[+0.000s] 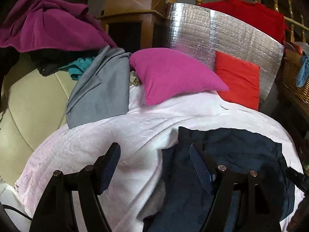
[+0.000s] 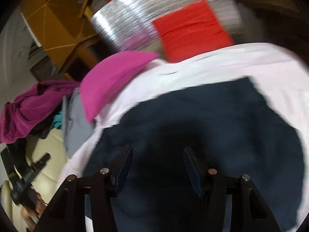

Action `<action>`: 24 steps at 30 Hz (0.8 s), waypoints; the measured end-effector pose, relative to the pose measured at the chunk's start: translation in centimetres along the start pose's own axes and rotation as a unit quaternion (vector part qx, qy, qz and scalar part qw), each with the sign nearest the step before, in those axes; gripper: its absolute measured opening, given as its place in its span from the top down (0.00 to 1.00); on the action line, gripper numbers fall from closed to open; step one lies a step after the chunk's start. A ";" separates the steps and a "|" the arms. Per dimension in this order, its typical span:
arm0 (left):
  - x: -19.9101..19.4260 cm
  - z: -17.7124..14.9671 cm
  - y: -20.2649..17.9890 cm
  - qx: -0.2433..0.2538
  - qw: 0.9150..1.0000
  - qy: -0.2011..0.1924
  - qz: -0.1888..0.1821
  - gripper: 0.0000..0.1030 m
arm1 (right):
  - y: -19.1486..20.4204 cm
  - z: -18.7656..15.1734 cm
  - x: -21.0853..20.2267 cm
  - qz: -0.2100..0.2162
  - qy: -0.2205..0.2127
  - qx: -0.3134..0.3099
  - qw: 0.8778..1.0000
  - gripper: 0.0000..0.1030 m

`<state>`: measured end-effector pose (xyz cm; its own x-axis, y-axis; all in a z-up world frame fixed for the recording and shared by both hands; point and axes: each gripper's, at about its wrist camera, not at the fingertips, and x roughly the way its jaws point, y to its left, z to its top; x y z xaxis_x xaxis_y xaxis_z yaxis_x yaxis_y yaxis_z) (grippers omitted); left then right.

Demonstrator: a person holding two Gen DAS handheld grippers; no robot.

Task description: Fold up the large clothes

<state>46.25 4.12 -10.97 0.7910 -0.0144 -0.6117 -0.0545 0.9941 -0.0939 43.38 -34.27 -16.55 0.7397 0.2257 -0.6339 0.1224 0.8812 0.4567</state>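
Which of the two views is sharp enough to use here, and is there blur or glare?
Left wrist view: sharp, quilting visible on the pale bedspread, mild glare on the silver foil panel. Right wrist view: motion-smeared, navy garment edges soft, claw shadow across it.

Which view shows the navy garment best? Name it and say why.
The left wrist view: the navy garment is sharp there, its wrinkles and ragged far edge clear on the pale pink bedcover. The right wrist view shows more of its spread, but blurred.
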 end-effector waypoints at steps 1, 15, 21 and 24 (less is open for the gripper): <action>-0.2 -0.1 -0.4 0.003 1.000 -0.001 0.001 0.27 | -1.1 -0.4 -0.8 -0.012 -0.003 0.004 1.000 0.43; 0.1 -2.0 -6.2 0.085 0.996 0.007 0.018 0.27 | -9.9 -3.3 -0.4 -0.023 0.040 0.089 0.995 0.69; 0.1 -2.8 -7.7 0.112 0.993 0.008 0.026 0.27 | -10.9 -2.6 -3.5 -0.007 0.010 0.103 0.995 0.66; 0.1 -3.1 -8.0 0.120 0.992 0.009 0.029 0.27 | -12.2 -2.3 -5.9 0.000 -0.022 0.126 0.992 0.49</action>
<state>44.86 -4.14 -12.68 0.7795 0.0445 -0.6248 0.0480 0.9903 0.1304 36.04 -45.40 -19.80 0.7671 0.2018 -0.6090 0.2805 0.7481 0.6013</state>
